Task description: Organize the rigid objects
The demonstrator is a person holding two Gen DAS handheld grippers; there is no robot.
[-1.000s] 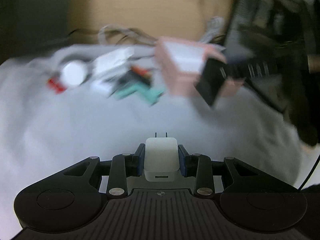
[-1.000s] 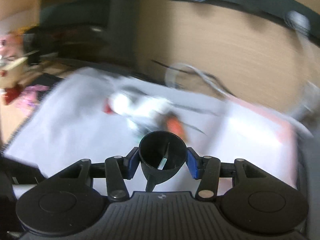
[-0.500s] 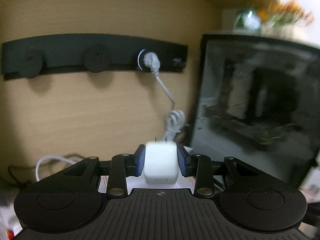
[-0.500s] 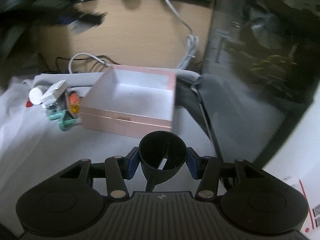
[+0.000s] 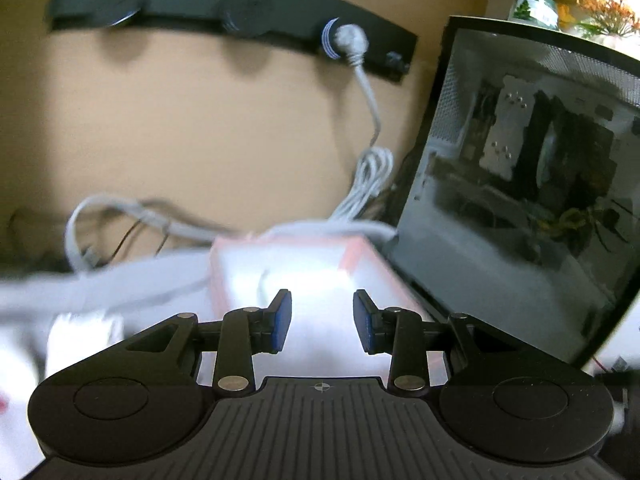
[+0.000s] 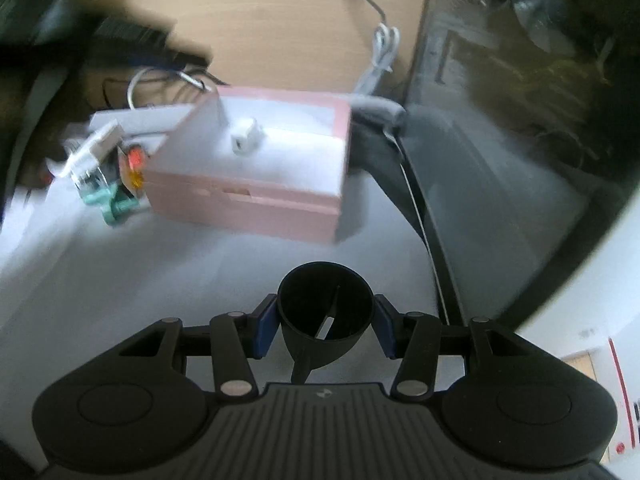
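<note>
Having just released the white charger (image 6: 245, 139) into the pink box (image 6: 256, 200), my left gripper (image 5: 322, 322) hovers above it, jaws apart, while my right gripper (image 6: 326, 324) stays clamped on the black funnel (image 6: 325, 312), next to stow.

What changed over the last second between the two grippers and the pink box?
The left gripper let go of the white charger; its jaws now stand open and empty, and the charger lies inside the pink box. The right gripper stays shut on the black funnel.
</note>
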